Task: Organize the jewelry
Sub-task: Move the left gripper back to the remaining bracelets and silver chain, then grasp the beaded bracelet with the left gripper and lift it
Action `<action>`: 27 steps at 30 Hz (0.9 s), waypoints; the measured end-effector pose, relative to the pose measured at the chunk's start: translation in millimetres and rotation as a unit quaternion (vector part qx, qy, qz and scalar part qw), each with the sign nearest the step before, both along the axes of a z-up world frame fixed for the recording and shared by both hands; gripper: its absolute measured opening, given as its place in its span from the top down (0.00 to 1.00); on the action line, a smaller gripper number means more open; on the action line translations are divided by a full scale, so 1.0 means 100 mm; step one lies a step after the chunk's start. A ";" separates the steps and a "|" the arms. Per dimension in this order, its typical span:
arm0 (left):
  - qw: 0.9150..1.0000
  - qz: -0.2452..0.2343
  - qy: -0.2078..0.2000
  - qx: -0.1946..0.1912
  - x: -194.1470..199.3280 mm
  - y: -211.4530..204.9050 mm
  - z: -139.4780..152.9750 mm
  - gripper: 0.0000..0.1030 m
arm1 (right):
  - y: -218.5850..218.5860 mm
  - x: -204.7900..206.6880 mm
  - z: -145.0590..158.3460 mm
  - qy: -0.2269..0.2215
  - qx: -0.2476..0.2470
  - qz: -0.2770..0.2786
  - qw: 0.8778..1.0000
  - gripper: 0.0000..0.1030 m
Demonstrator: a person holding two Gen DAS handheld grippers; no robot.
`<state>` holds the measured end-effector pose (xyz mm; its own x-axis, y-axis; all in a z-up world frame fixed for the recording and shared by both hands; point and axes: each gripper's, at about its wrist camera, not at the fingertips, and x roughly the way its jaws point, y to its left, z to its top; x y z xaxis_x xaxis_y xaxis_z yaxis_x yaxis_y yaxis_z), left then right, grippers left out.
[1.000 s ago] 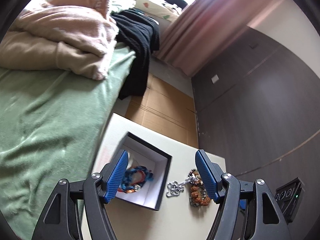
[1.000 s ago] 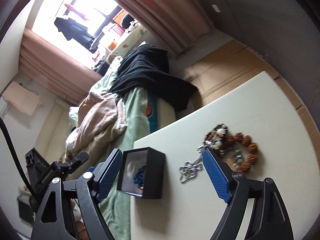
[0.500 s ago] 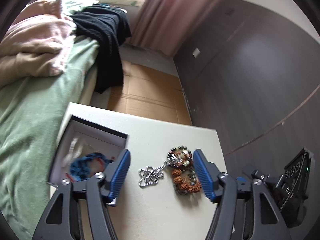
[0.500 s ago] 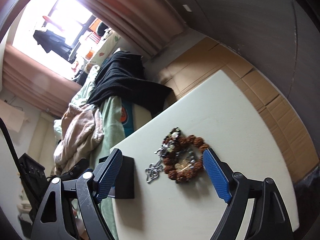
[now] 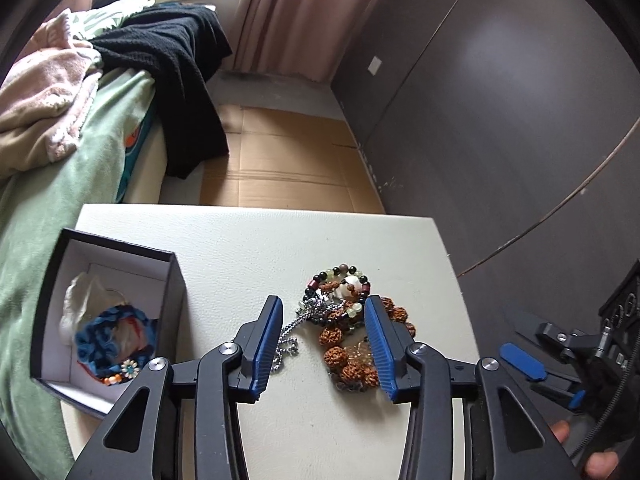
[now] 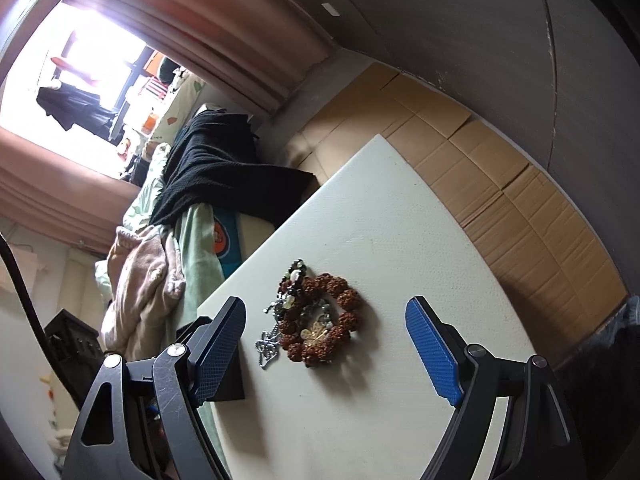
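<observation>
A pile of jewelry lies on the white table [image 5: 256, 240]: a brown seed-bead bracelet [image 5: 347, 354], a mixed bead bracelet [image 5: 340, 280] and a silver chain [image 5: 290, 330]. My left gripper [image 5: 323, 340] is open, its jaws on either side of the pile just above it. An open black box [image 5: 80, 312] to the left holds a blue bracelet [image 5: 106, 340]. My right gripper [image 6: 326, 344] is open and empty above the same pile [image 6: 316, 320]; the box [image 6: 230, 376] is mostly hidden behind its left finger.
A bed with green sheet [image 5: 60, 184], pink blanket [image 5: 40, 96] and black garment [image 5: 176, 64] lies left of the table. Cardboard [image 5: 280, 160] covers the floor beyond. A dark wall [image 5: 500, 120] stands on the right. The other gripper [image 5: 560, 364] shows at right.
My left gripper has moved right from the box to the jewelry pile and come closer to it. My right gripper has also swung toward the pile, pushing the box to the frame's left.
</observation>
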<state>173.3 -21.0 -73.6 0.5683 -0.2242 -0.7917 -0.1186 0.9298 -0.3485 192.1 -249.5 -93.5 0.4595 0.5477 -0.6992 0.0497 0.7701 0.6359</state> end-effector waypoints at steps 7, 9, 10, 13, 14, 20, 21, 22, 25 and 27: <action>1.000 0.008 0.029 0.009 0.20 -0.06 -0.26 0.64 | -0.09 0.02 -0.05 0.012 0.009 -0.010 1.000 0.19; 0.999 0.008 0.037 0.014 0.25 -0.09 -0.33 0.66 | -0.09 0.02 -0.05 0.012 0.009 -0.010 1.000 0.19; 0.999 0.008 0.040 0.014 0.26 -0.10 -0.36 0.66 | -0.08 0.02 -0.06 0.012 0.008 -0.008 1.000 0.19; 0.999 0.009 0.047 0.018 0.31 -0.10 -0.44 0.66 | -0.07 0.04 -0.08 0.018 0.007 -0.006 1.000 0.19; 0.999 0.009 0.049 0.019 0.33 -0.10 -0.47 0.66 | -0.06 0.04 -0.08 0.019 0.008 -0.005 1.000 0.19; 0.999 -0.001 0.051 0.013 0.37 -0.13 -0.60 0.66 | -0.02 0.05 -0.08 0.020 0.005 0.000 1.000 0.19; 0.999 -0.004 0.051 0.012 0.39 -0.14 -0.61 0.66 | -0.02 0.05 -0.08 0.020 0.004 0.001 1.000 0.19; 0.999 -0.009 0.049 0.008 0.39 -0.14 -0.62 0.66 | -0.02 0.05 -0.08 0.020 0.004 0.001 1.000 0.19; 0.999 -0.014 0.048 0.003 0.39 -0.13 -0.65 0.79 | 0.00 0.05 -0.09 0.022 0.002 0.003 1.000 0.19; 0.998 -0.014 0.055 0.002 0.39 -0.10 -0.65 0.89 | 0.00 0.05 -0.10 0.023 0.000 0.004 1.000 0.19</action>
<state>211.9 -31.4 -138.8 0.4723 -0.2354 -0.8494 -0.1303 0.9344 -0.3315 196.8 -249.0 -103.0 0.4223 0.5513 -0.7195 0.0721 0.7708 0.6330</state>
